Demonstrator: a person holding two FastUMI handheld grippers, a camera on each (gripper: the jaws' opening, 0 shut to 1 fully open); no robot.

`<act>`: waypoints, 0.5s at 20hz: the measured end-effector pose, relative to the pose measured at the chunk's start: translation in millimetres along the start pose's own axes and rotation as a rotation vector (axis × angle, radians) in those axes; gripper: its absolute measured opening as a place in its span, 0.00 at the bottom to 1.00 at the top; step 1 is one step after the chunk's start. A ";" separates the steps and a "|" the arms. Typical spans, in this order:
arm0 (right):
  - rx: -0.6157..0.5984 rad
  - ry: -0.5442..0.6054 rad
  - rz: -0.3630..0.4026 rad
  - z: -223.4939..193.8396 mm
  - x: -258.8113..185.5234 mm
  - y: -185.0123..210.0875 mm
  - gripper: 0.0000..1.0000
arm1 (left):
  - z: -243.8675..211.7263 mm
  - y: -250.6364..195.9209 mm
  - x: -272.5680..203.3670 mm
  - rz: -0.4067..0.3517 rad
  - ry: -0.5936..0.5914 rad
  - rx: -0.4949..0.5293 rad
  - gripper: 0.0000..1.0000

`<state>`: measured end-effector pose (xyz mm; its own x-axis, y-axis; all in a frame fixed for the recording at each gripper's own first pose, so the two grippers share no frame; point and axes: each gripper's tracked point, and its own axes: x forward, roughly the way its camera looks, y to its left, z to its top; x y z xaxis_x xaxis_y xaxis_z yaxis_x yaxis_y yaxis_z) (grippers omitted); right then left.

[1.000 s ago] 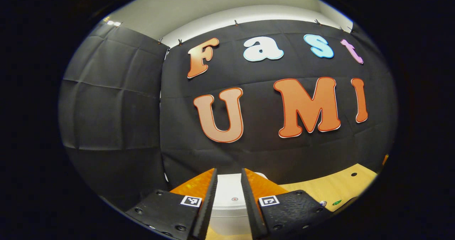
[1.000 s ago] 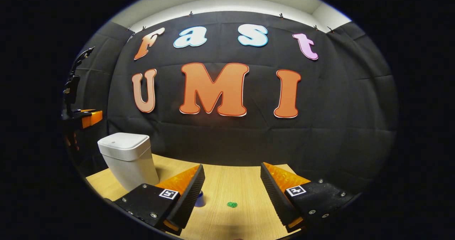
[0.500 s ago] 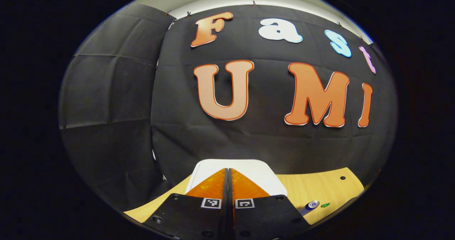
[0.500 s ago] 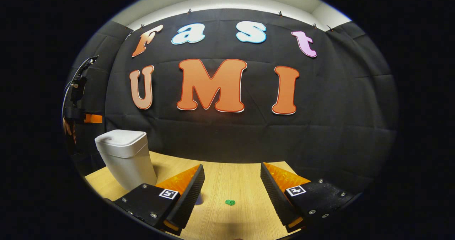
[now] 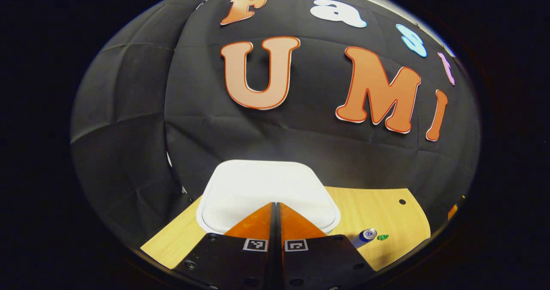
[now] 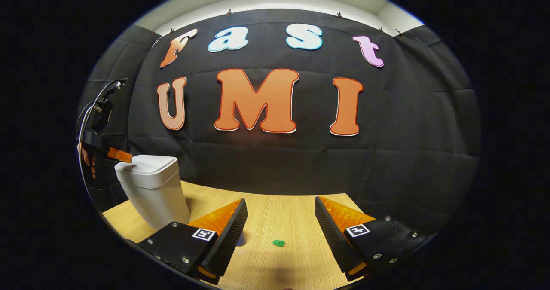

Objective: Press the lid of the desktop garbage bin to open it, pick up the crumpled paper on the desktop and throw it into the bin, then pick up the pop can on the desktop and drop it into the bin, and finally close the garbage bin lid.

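Note:
The white garbage bin (image 6: pixel 151 191) stands at the table's left with its lid (image 5: pixel 266 187) down. My left gripper (image 5: pixel 276 205) is shut with nothing between its fingers, its tips low over the lid's near part. In the right gripper view the left gripper (image 6: pixel 128 157) sits at the lid's left edge, and I cannot tell if it touches. The pop can (image 5: pixel 367 235) lies on its side beside the small green crumpled paper (image 5: pixel 382 237). My right gripper (image 6: pixel 281 208) hangs open above the table, the paper (image 6: pixel 279 242) lying ahead between its fingers. The can (image 6: pixel 241 238) is mostly hidden behind one finger.
The wooden table (image 6: pixel 275 212) runs back to the black cloth wall. A small dark hole (image 5: pixel 402 202) marks the tabletop near its far right corner. A hand (image 6: pixel 88 157) and a cable show behind the left gripper.
My left gripper has shut its fingers and tipped down closer over the bin lid. The right gripper has hardly moved and stays open.

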<state>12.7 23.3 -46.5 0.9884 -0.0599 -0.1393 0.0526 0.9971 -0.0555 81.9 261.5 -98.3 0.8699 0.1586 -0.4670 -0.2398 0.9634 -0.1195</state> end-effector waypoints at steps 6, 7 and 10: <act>0.001 0.014 -0.011 -6.5 2.6 -4.6 0.94 | -9.7 1.3 7.4 -0.032 0.083 -0.032 0.00; 0.002 0.017 -0.013 -7.5 2.4 -5.2 0.94 | -5.8 2.8 7.1 -0.035 0.077 -0.062 0.00; 0.006 0.020 -0.008 -7.6 2.7 -2.6 0.94 | -5.8 5.9 7.6 -0.050 0.110 -0.119 0.00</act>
<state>14.2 20.2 -54.2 0.9849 -0.0689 -0.1588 0.0615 0.9968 -0.0511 84.7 267.2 -107.7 0.8308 0.0806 -0.5507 -0.2528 0.9361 -0.2445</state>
